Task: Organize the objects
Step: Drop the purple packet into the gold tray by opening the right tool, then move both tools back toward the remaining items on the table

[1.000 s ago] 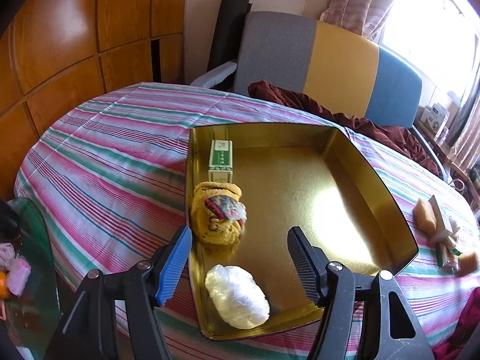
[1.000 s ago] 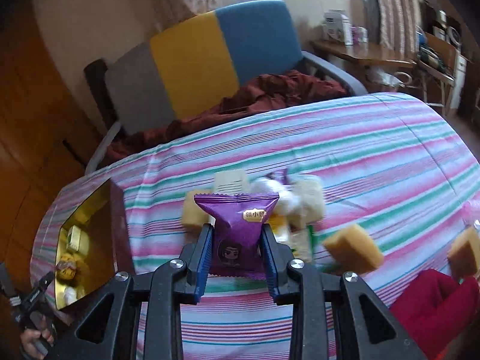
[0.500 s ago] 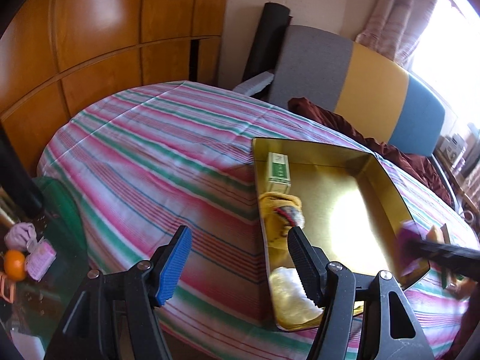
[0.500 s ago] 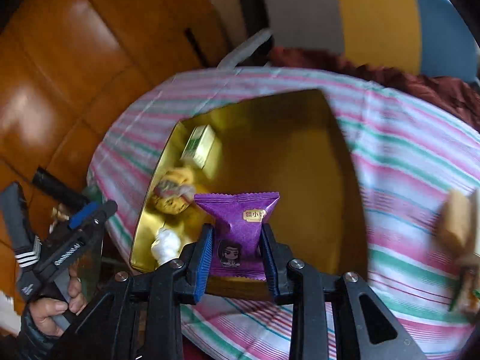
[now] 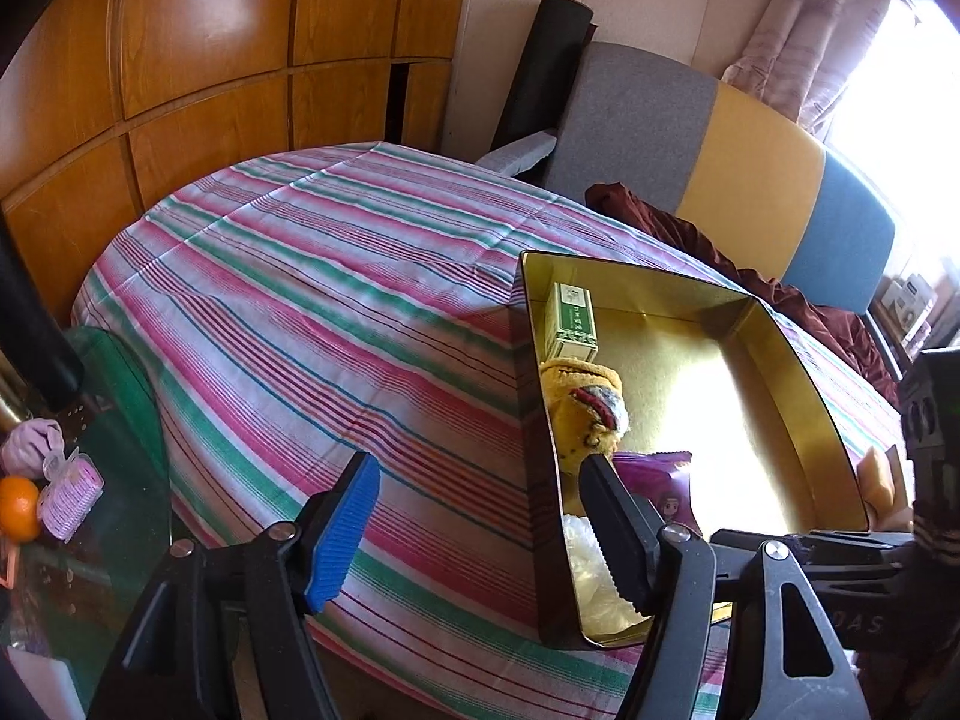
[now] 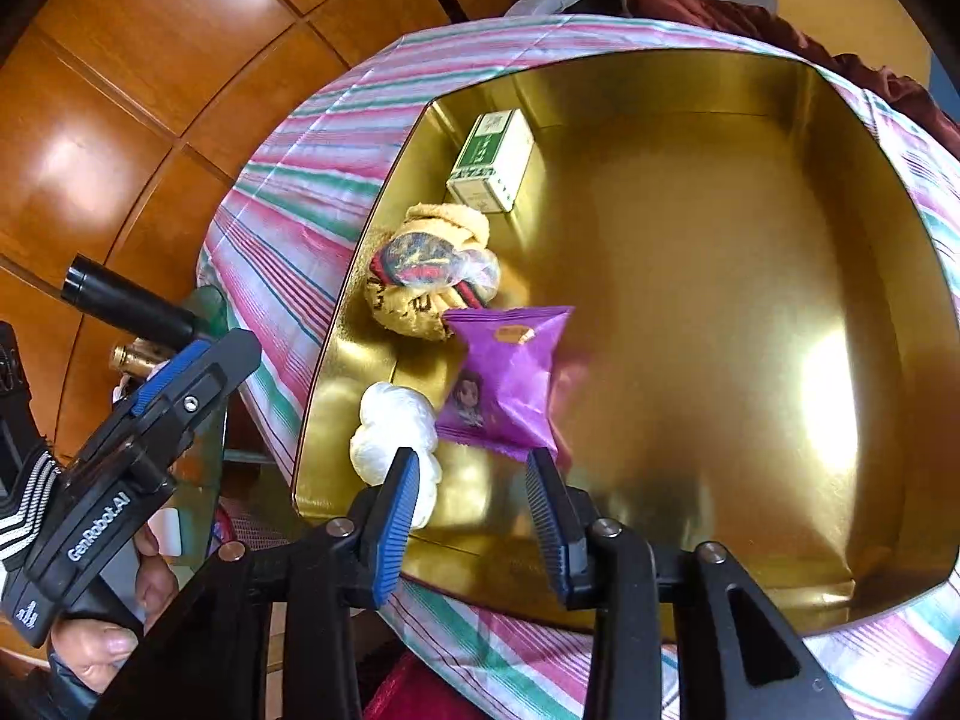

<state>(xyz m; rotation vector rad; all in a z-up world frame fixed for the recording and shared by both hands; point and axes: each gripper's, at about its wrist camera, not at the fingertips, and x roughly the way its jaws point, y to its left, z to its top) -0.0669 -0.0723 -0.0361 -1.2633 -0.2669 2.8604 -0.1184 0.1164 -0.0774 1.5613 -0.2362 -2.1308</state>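
Observation:
A gold tray point(image 6: 750, 300) sits on the striped tablecloth point(image 5: 336, 312). Along its left side lie a green box point(image 6: 492, 162), a yellow plush bundle point(image 6: 432, 276) and a white crumpled bag point(image 6: 390, 426). A purple snack packet point(image 6: 507, 384) lies on the tray floor between bundle and bag. My right gripper point(image 6: 472, 459) hovers just short of it, its jaws opening and the pads clear of the packet. My left gripper point(image 5: 478, 468) is open and widening slightly, with nothing between its fingers. It hangs over the cloth at the tray's point(image 5: 750, 372) left wall, and the packet point(image 5: 660, 480) shows behind its right finger.
Yellow sponge-like blocks point(image 5: 879, 474) lie on the cloth right of the tray. A grey, yellow and blue chair point(image 5: 750, 144) with a maroon cloth stands behind the table. A glass side table with an orange point(image 5: 18, 507) sits low at the left, below wooden wall panels.
My right gripper carried the purple packet from the pile to over the tray, sank, and let it go. My left gripper shifted left, off the tray and over the cloth.

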